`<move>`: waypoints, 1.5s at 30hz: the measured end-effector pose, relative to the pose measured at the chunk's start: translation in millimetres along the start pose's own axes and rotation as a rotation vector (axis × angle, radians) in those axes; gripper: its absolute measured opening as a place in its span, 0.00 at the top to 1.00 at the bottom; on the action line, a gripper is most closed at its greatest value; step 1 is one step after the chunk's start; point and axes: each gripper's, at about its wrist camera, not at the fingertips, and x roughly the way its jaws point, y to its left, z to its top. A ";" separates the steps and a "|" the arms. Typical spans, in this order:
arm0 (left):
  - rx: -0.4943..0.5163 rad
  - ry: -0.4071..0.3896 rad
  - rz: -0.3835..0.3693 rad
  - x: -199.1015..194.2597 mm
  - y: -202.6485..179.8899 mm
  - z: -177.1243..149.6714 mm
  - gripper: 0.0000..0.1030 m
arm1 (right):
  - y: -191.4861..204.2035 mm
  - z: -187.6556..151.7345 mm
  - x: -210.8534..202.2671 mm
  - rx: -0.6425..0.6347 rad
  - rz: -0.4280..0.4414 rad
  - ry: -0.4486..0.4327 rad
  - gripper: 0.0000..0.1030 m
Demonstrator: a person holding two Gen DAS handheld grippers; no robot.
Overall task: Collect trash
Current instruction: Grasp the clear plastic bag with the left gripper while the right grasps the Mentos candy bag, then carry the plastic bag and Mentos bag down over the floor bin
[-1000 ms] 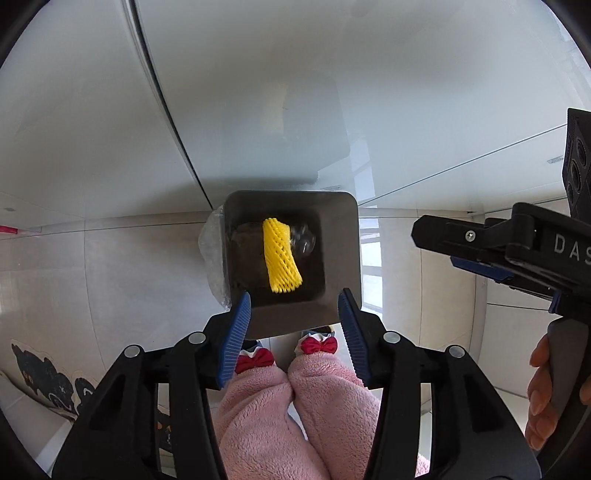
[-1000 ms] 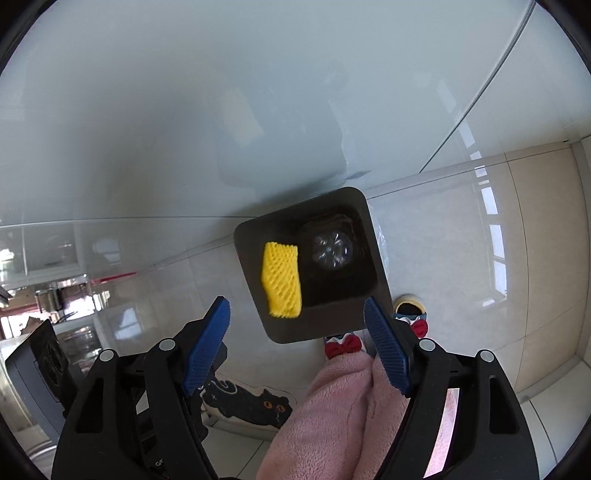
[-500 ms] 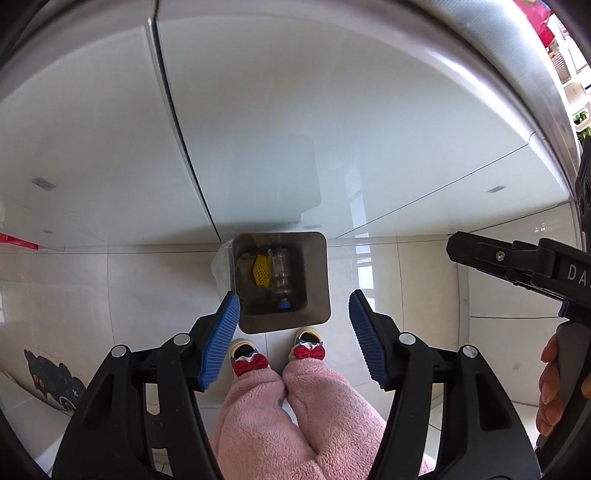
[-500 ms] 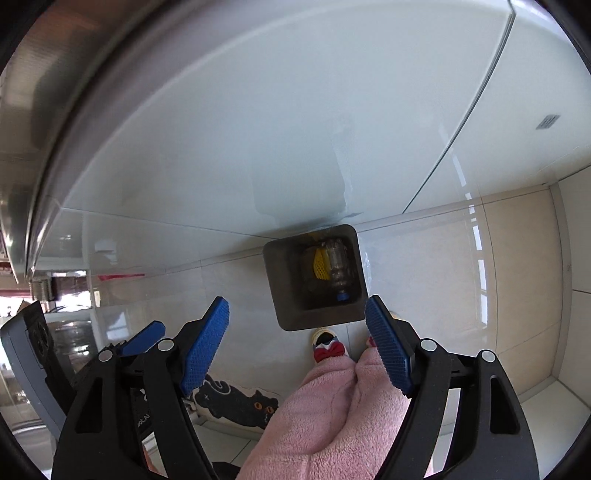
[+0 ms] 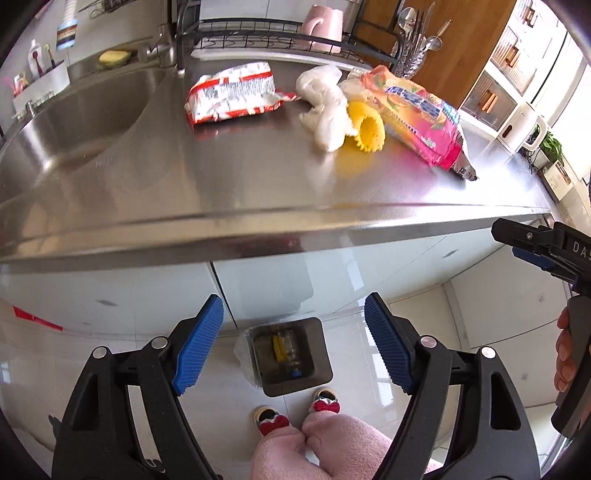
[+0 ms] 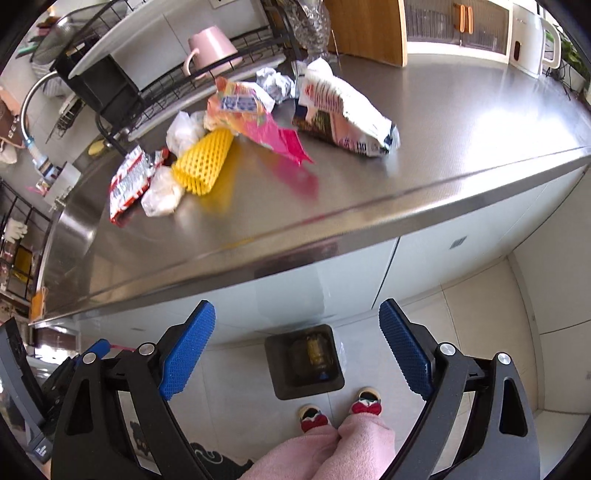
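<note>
Trash lies on the steel counter [image 5: 258,192]: a red-white wrapper [image 5: 232,94], a white crumpled bag [image 5: 325,110], a yellow foam net [image 5: 367,129] and a pink-orange snack bag [image 5: 421,114]. The right wrist view adds a white-pink bag [image 6: 343,114] and crumpled foil [image 6: 275,83]. A dark bin [image 5: 290,356] stands on the floor below, holding a yellow net and a clear bottle; it also shows in the right wrist view [image 6: 306,362]. My left gripper [image 5: 295,347] and right gripper [image 6: 295,347] are both open and empty, above the bin and in front of the counter edge.
A sink [image 5: 74,122] is set into the counter at the left. A dish rack [image 5: 273,33] with a pink cup [image 5: 325,26] stands at the back. A white kettle [image 5: 521,125] is far right. The person's pink legs and slippers [image 5: 295,410] are by the bin.
Both grippers have risen from close over the bin to counter height. The counter top and its trash have come into view and the bin looks small below.
</note>
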 end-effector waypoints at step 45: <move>-0.031 -0.011 0.011 69.4 -27.4 137.9 0.95 | 41.7 139.5 63.8 -0.373 0.127 -0.047 0.98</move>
